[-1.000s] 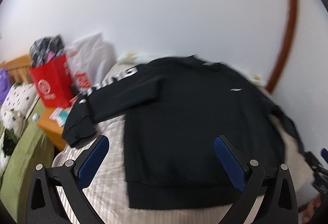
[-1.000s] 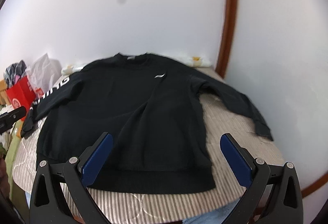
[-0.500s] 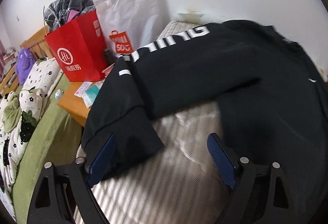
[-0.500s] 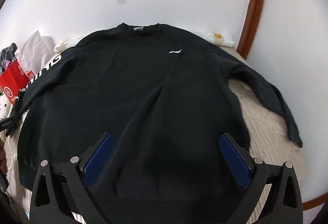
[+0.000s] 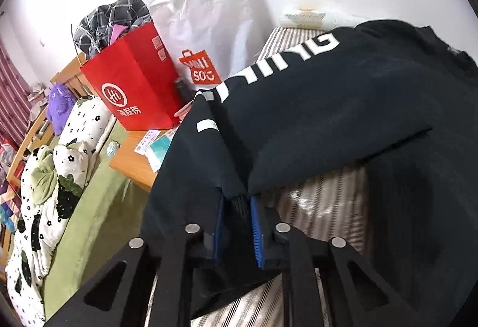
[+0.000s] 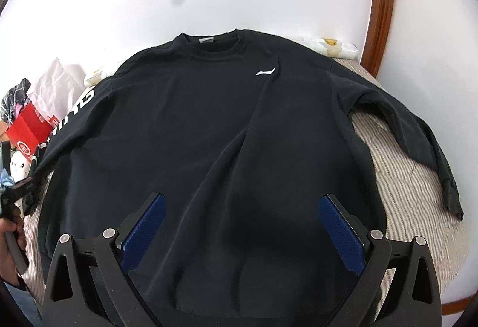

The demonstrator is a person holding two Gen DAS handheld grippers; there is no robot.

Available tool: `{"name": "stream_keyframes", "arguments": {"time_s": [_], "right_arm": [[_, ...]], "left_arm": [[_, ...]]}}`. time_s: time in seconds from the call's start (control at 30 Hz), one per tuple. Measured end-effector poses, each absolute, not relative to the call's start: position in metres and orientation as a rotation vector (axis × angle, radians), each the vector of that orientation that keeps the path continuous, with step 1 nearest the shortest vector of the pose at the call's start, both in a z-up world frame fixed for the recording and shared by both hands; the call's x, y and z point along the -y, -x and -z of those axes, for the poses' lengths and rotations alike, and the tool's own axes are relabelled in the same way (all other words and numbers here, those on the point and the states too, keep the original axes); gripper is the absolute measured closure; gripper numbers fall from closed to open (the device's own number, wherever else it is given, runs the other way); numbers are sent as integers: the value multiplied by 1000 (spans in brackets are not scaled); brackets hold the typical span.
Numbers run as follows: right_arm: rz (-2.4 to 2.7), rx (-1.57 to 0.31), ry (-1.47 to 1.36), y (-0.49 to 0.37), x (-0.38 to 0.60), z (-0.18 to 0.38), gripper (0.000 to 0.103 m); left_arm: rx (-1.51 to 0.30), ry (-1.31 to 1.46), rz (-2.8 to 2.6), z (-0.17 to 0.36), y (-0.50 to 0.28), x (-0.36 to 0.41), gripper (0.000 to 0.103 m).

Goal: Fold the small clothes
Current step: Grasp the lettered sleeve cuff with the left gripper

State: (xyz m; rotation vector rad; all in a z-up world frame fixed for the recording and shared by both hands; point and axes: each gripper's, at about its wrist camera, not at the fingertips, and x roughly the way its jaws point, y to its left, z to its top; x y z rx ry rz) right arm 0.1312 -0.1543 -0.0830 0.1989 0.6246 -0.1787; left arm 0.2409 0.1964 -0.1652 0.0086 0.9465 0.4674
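Left gripper (image 5: 237,222) pinches the sweatshirt (image 6: 209,147) cuff (image 5: 236,207); right gripper (image 6: 242,225) hovers spread; thin bite, the sleeve (image 5: 298,117) could slip mid-fold.

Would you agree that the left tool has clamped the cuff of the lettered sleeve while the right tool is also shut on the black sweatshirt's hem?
Not quite: the right tool is open above the black sweatshirt, as the right wrist view shows. The left tool has clamped the cuff.
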Motion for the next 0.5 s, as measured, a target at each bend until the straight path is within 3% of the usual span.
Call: {"name": "stream_keyframes", "arguments": {"time_s": [0.27, 0.5], "right_arm": [[161, -577, -160, -119, 186, 70, 2], [172, -556, -162, -99, 221, 70, 2]], "left_arm": [[-872, 131, -217, 91, -246, -138, 90], [-747, 89, -53, 42, -264, -49, 90]]}}
